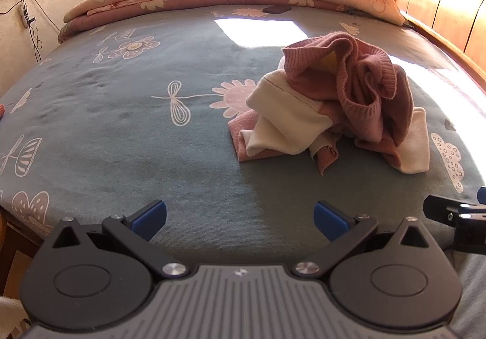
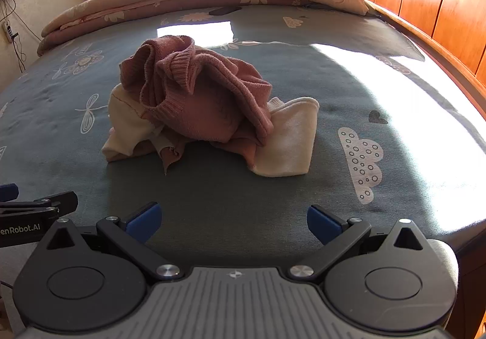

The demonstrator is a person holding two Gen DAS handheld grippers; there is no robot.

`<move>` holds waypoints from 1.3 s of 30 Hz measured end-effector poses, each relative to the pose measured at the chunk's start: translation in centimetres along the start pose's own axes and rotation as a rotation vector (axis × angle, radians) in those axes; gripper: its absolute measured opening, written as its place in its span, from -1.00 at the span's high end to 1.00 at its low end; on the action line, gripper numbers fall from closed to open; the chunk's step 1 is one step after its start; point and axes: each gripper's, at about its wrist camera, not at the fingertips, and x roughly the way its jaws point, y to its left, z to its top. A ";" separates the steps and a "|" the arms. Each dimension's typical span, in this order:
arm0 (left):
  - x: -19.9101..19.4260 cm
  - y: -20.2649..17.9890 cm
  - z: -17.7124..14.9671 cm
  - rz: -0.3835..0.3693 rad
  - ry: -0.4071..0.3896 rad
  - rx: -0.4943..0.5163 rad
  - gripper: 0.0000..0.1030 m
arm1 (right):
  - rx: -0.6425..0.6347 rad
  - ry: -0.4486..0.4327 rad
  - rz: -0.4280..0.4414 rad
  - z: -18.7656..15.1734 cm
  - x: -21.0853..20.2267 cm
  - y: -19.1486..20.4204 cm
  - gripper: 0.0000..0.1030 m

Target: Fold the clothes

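Sweater, pink and cream, crumpled in heap at centre right of frame on bed. Left hand-held gripper and right hand-held gripper both wide, empty, well short of heap. Risk: pinching bunched layers together, dragging whole heap instead of spreading it.

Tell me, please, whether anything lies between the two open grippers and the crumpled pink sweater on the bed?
Nothing visible does. Only bare bedsheet separates the right gripper and the left gripper from the sweater.
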 end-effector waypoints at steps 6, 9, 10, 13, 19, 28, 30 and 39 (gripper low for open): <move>0.2 0.0 0.0 -0.009 0.007 -0.004 -0.99 | 0.002 -0.001 0.003 0.2 0.1 0.0 -1.00; 0.3 0.4 -0.2 -0.009 0.003 0.000 -0.99 | -0.002 -0.003 0.002 0.2 -0.1 0.1 -1.00; 0.2 0.3 -0.4 -0.009 0.002 0.001 -0.99 | -0.001 -0.004 0.001 0.1 0.0 0.0 -1.00; 0.2 0.1 -0.3 -0.005 0.006 -0.001 -0.99 | -0.001 -0.004 0.001 -0.1 0.0 -0.1 -1.00; 0.3 0.2 -0.1 -0.004 0.007 -0.006 -0.99 | -0.001 -0.003 -0.003 0.0 0.1 0.0 -1.00; 0.4 0.2 -0.2 -0.003 0.007 -0.005 -0.99 | -0.004 0.000 -0.005 -0.1 0.1 0.0 -1.00; 0.4 0.2 -0.2 -0.004 0.006 -0.005 -0.99 | -0.004 0.000 -0.005 -0.1 0.2 0.0 -1.00; 0.3 0.1 -0.1 -0.005 0.001 -0.002 -0.99 | -0.019 -0.003 -0.017 -0.2 0.2 0.2 -1.00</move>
